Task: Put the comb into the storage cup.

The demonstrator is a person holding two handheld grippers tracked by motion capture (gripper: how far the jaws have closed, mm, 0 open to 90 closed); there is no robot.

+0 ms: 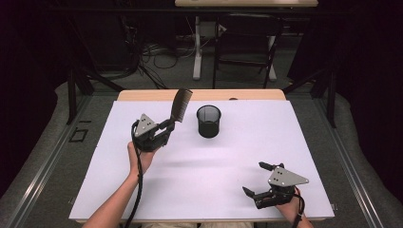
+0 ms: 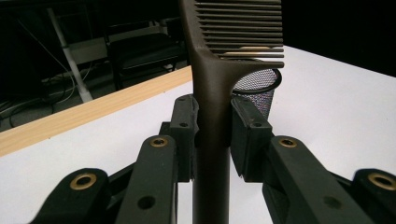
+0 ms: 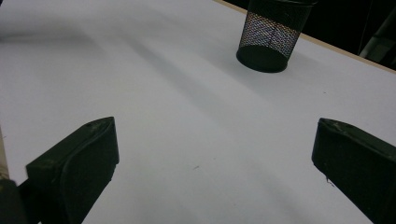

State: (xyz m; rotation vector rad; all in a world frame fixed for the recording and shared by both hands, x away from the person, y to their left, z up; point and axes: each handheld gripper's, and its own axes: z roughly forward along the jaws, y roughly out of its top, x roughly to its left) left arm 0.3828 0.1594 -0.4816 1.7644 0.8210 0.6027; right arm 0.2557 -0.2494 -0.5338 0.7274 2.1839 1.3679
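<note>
Left claw [image 1: 167, 127] grips the comb [image 1: 180, 105] by its handle, teeth up, just left of the cup [image 1: 209, 121] (pickup done, the drop into the cup remains). Right claw [image 1: 256, 179] waits wide and empty, well nearer than the cup on the worktop [image 1: 199, 171].

The comb [image 1: 180, 105] was dark brown, perhaps black. The cup [image 1: 209, 121] was black wire mesh. A white sheet [image 1: 214, 161] covered the pale wooden table [image 1: 142, 95].

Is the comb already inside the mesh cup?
No, the comb is clamped by its handle in the left tool, held up beside the cup, not in it.
</note>
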